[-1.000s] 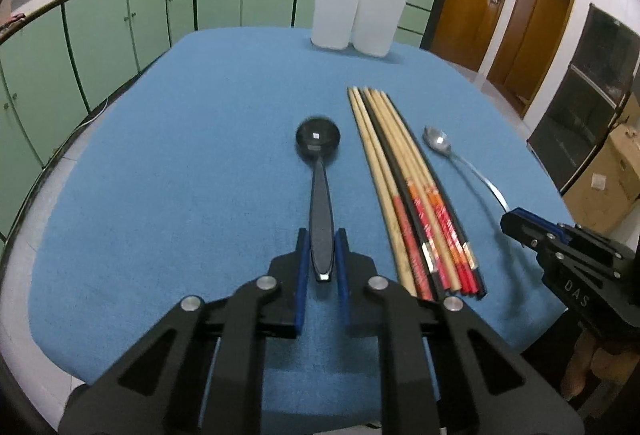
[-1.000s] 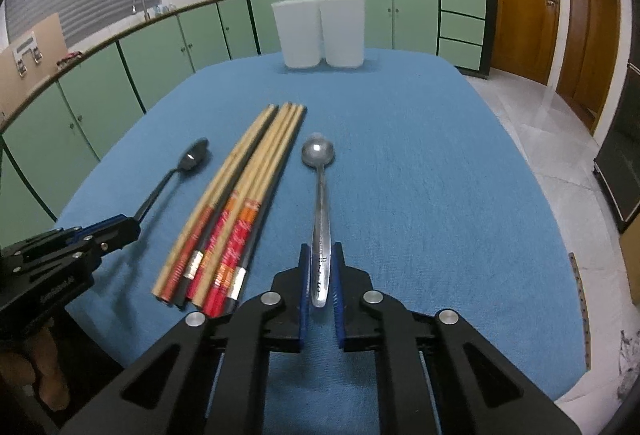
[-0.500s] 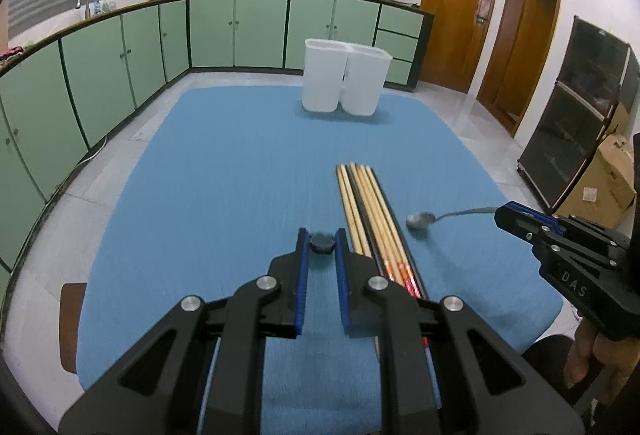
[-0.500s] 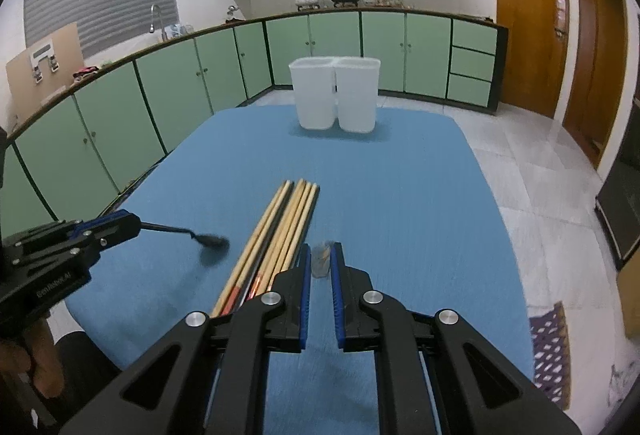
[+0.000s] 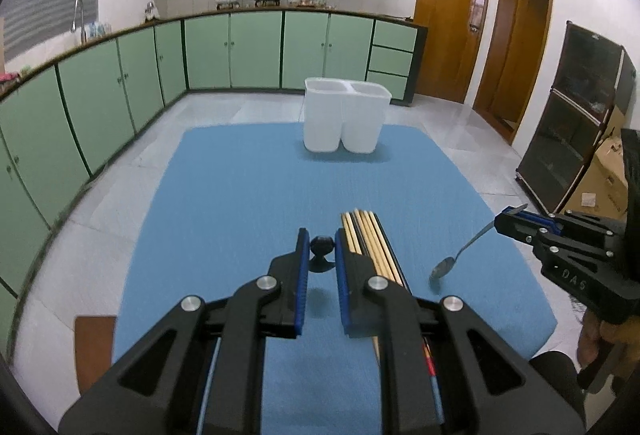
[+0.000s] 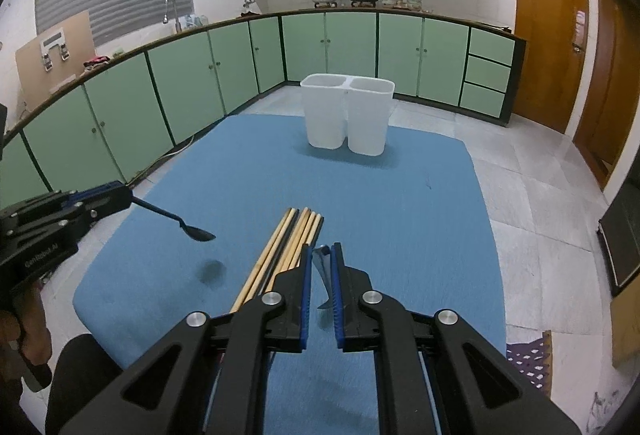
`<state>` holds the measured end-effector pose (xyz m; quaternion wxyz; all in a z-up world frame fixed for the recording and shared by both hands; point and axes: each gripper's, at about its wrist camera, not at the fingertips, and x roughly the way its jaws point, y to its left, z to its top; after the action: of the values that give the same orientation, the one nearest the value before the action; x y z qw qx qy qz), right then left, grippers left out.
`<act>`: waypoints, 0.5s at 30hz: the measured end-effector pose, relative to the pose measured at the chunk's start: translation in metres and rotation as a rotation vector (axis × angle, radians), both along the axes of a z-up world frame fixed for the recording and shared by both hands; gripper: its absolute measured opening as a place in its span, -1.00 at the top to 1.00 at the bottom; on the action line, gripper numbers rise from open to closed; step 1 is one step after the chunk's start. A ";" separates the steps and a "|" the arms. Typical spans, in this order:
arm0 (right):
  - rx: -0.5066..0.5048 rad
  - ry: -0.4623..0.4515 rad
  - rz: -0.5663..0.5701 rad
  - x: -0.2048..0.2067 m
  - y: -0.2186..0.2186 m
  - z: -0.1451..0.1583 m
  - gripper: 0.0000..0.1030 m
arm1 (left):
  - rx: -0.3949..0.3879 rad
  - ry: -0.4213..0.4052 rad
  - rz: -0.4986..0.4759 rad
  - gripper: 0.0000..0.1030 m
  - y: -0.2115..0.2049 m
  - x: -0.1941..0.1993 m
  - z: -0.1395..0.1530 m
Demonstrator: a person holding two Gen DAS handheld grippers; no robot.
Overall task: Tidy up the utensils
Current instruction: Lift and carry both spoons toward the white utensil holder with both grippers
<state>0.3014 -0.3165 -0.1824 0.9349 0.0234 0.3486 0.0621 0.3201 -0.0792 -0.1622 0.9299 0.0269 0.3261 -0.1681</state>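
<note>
My left gripper (image 5: 321,241) is shut on the handle of a black spoon (image 5: 322,247), held in the air above the blue table (image 5: 240,195). In the right wrist view that spoon (image 6: 192,231) sticks out of the left gripper (image 6: 126,195) with its bowl low. My right gripper (image 6: 322,255) is shut on a metal spoon (image 6: 323,271), and its bowl (image 5: 442,269) hangs down from the right gripper (image 5: 504,221). A bundle of chopsticks (image 5: 368,239) (image 6: 288,243) lies on the cloth between the two grippers. A white two-compartment holder (image 5: 344,119) (image 6: 348,115) stands at the far edge.
Green cabinets (image 6: 160,91) line the room beyond the table. A brown stool (image 5: 94,347) sits off the near left corner. A dark cabinet (image 5: 580,123) and a cardboard box (image 5: 600,179) stand at the right. A person's hand (image 6: 28,339) holds the left gripper.
Both grippers rose from the table, lifting the black spoon and the metal spoon off the cloth. The chopsticks stayed where they lay.
</note>
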 end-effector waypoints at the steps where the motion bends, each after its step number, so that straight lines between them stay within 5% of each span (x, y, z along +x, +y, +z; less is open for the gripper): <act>1: 0.002 -0.002 0.002 0.001 -0.001 0.002 0.82 | 0.000 -0.004 -0.002 0.77 0.000 0.000 0.001; 15: -0.001 -0.054 0.053 0.048 -0.012 0.068 0.83 | -0.009 -0.107 -0.073 0.77 -0.022 0.047 0.066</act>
<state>0.3491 -0.3289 -0.1142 0.9419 0.0121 0.3239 0.0876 0.3674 -0.1009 -0.0962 0.9394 0.0435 0.2739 -0.2015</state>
